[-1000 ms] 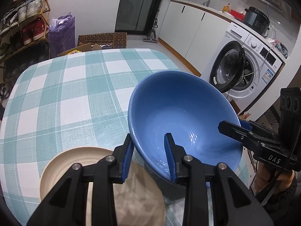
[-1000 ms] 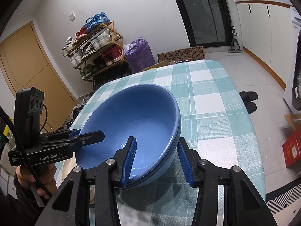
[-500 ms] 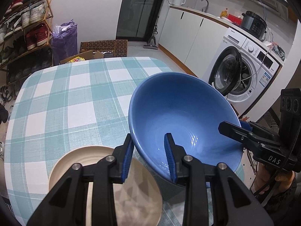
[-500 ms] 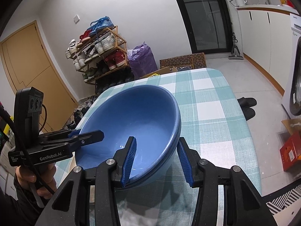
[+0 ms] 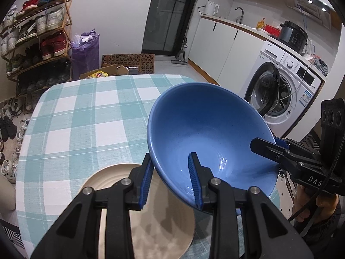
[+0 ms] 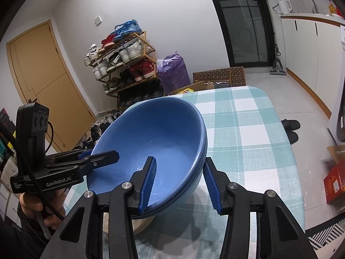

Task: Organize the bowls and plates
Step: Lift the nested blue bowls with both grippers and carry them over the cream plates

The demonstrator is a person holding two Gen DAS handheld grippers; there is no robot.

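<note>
1. The blue bowl point(image 5: 207, 129) is held up off the checked tablecloth point(image 5: 82, 125), tilted, with its near rim over the beige plate point(image 5: 151, 222) that lies flat at the table's near edge.
2. The left gripper point(image 5: 170, 179) is closed on the bowl's rim, one blue pad inside the wall and the other outside. The right gripper point(image 6: 179, 183) is clamped on the opposite rim in the same way.
3. In the right wrist view a double edge is seen at the rim, so two nested bowls may be held; this cannot be told for certain.
4. The bowl is judged to be glazed ceramic: stiff, fairly heavy, smooth and likely to slip between the pads, and liable to chip or break if dropped or knocked on the plate.
5. The rim is judged the only practical place to be gripped, since the wall is too wide and curved. Hold on two opposite points is advised, so that the weight is shared and twisting is prevented.
</note>
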